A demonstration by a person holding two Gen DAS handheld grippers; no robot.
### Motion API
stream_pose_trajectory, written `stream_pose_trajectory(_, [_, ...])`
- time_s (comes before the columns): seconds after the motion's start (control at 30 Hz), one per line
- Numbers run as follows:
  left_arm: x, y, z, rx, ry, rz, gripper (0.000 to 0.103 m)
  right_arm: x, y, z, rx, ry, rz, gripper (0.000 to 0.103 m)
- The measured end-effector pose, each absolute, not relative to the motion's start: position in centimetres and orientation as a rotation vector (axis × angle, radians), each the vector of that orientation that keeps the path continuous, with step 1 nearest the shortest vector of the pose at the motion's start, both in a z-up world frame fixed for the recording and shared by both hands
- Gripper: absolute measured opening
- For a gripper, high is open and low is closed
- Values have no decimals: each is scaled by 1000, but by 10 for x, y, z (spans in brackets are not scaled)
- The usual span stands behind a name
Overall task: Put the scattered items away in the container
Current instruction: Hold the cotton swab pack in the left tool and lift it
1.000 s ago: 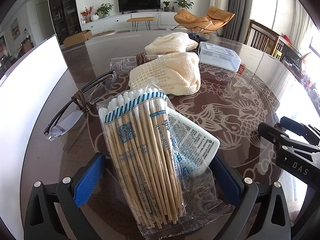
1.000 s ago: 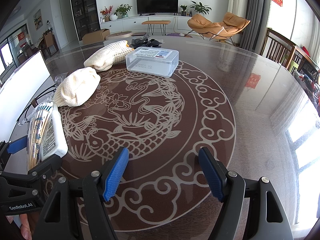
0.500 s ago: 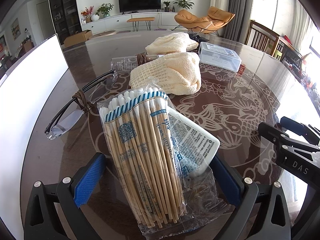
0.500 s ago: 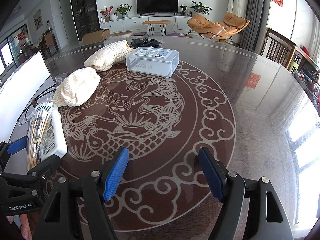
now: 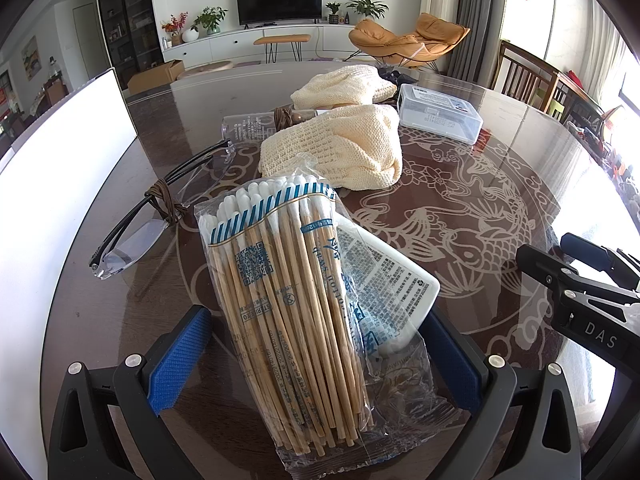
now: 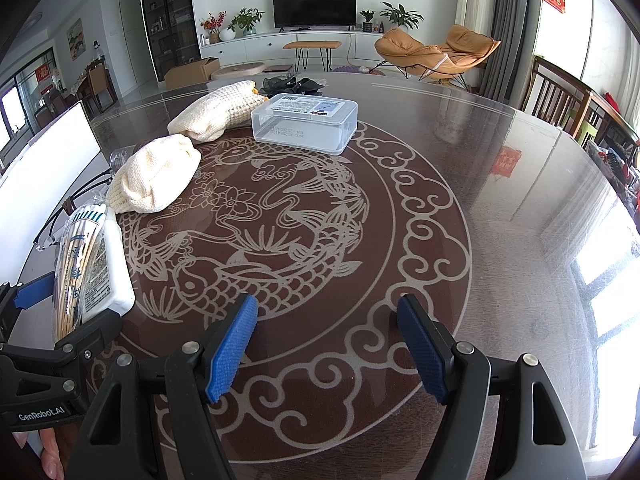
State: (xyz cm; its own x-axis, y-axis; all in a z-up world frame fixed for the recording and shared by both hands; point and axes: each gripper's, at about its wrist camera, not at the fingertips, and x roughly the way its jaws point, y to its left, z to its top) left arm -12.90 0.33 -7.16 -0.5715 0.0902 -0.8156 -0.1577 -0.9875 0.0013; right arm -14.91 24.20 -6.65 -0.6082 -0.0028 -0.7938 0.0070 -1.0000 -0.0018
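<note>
Our left tongs (image 5: 312, 364) stand wide, one blue pad on each side of a clear bag of swabs (image 5: 288, 300) that lies on the surface (image 5: 500, 184). Neither pad visibly presses the bag. Under the bag's right edge sits a white pack (image 5: 392, 288) with printed text, close to the right pad; we cannot tell whether they touch. Left of the swabs lie glasses (image 5: 160, 208) bound with a brown tie. Just beyond the swabs is a cream knit pouch (image 5: 336, 156), and a second pouch (image 5: 344, 86) lies farther back with a clear bottle (image 5: 248, 128) between them on the left. The lidded clear box (image 5: 440, 112) sits well apart, at the far right. A white board (image 5: 52, 184) stands along the left edge.

Our right tongs (image 6: 328, 352) are also wide, with nothing between the pads, hovering over the patterned surface, well short of the box (image 6: 304, 120).
</note>
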Motion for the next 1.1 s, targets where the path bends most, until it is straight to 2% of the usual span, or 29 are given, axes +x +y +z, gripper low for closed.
stream_pose_trajectory(0.9, [-126,-2,-69,-1350,65,2649,103,-149,242,-66,1388,7,-2812,74])
stream_pose_trajectory(1.1, [-101,-15,-66,-1290,55,2541,103,-149,242,-66,1388,7,-2812,74])
